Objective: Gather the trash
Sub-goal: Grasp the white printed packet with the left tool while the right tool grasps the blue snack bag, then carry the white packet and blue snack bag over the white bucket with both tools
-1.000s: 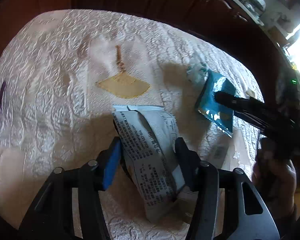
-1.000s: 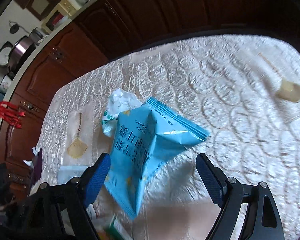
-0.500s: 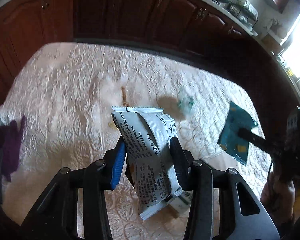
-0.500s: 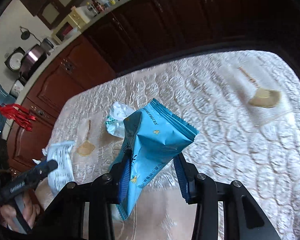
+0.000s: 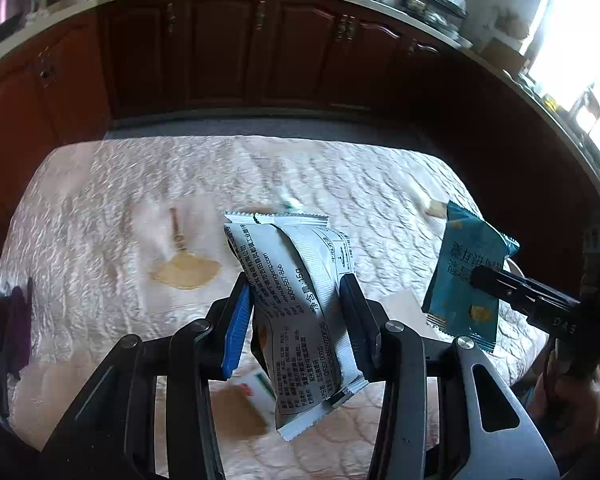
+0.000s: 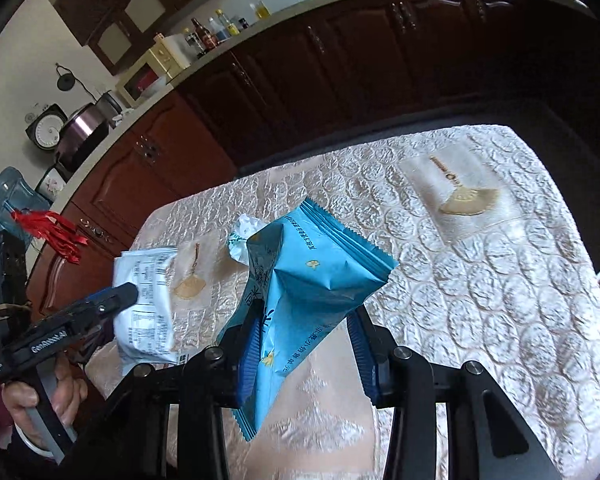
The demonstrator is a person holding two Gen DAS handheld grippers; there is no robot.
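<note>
My left gripper (image 5: 296, 300) is shut on a white-grey snack wrapper (image 5: 300, 300) and holds it above the table; that wrapper also shows in the right wrist view (image 6: 146, 300). My right gripper (image 6: 304, 332) is shut on a blue snack wrapper (image 6: 304, 280), lifted off the cloth; the blue wrapper also shows at the right of the left wrist view (image 5: 466, 276). A crumpled white-green wrapper (image 6: 242, 242) lies on the table behind the blue one, partly hidden.
The table has a cream quilted cloth (image 5: 100, 200) with embroidered fans (image 5: 186, 272). A small card or packet (image 5: 256, 392) lies under the left gripper. Dark wood cabinets (image 5: 260, 48) stand beyond the far edge. A purple object (image 5: 18, 320) is at the left edge.
Both grippers have risen and tilted up with their wrappers. The right gripper closed on the blue wrapper during this second. The left kept its hold on the white-grey wrapper.
</note>
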